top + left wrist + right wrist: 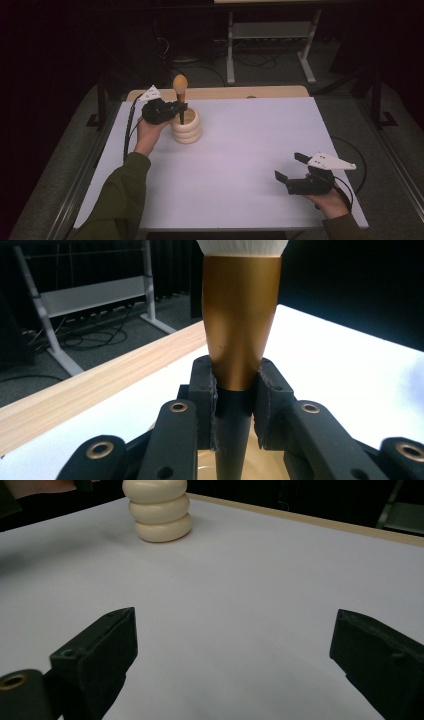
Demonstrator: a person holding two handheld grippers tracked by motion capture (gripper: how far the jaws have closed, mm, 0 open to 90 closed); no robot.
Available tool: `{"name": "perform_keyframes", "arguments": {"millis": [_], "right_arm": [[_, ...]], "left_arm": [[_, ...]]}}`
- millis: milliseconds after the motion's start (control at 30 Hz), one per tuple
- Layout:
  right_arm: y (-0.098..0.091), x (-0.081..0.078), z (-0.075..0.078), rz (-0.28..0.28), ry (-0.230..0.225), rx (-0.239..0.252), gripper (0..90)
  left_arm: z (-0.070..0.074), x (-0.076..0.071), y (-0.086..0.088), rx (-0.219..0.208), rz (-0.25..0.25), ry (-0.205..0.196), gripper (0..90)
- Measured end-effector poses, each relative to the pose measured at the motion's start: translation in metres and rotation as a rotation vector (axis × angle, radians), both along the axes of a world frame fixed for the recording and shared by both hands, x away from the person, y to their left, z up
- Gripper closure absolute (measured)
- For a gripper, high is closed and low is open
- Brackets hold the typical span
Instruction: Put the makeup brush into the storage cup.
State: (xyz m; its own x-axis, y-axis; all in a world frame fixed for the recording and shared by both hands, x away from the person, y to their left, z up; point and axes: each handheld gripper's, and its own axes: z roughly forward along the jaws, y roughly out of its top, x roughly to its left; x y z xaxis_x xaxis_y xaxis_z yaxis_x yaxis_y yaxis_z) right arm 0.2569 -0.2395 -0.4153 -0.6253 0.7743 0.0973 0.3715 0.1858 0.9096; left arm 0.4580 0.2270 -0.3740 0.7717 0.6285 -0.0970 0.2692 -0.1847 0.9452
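Observation:
A makeup brush with a gold ferrule, white bristles and a dark handle stands upright. Its handle dips into a cream ribbed holder at the far left of the white table. My left gripper is shut on the brush just below the ferrule, and its pads press on both sides of the handle. The right gripper rests open near the front right edge, nothing between its fingers. The same holder appears far off in the right gripper view.
A wooden strip runs along the table's far edge. Beyond it a grey metal stand and cables sit on the dark floor. White tabletop stretches between the holder and the right gripper.

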Motion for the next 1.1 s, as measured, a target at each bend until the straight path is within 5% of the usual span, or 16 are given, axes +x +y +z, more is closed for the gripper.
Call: {"name": "perform_keyframes", "arguments": {"millis": [800, 900, 1100], "right_arm": [[0.0, 0.0, 0.0, -0.002, 0.001, -0.004, 4.5], [0.0, 0.0, 0.0, -0.001, 0.002, -0.004, 4.5], [0.0, 0.0, 0.0, 0.001, 0.006, -0.003, 4.9]], "left_arm": [[-0.016, -0.001, 0.005, 0.018, 0.007, 0.024, 72.7], [-0.015, 0.0, 0.006, -0.011, 0.026, 0.019, 58.9], [-0.012, -0.002, 0.006, 0.01, 0.056, -0.002, 28.2]]}}
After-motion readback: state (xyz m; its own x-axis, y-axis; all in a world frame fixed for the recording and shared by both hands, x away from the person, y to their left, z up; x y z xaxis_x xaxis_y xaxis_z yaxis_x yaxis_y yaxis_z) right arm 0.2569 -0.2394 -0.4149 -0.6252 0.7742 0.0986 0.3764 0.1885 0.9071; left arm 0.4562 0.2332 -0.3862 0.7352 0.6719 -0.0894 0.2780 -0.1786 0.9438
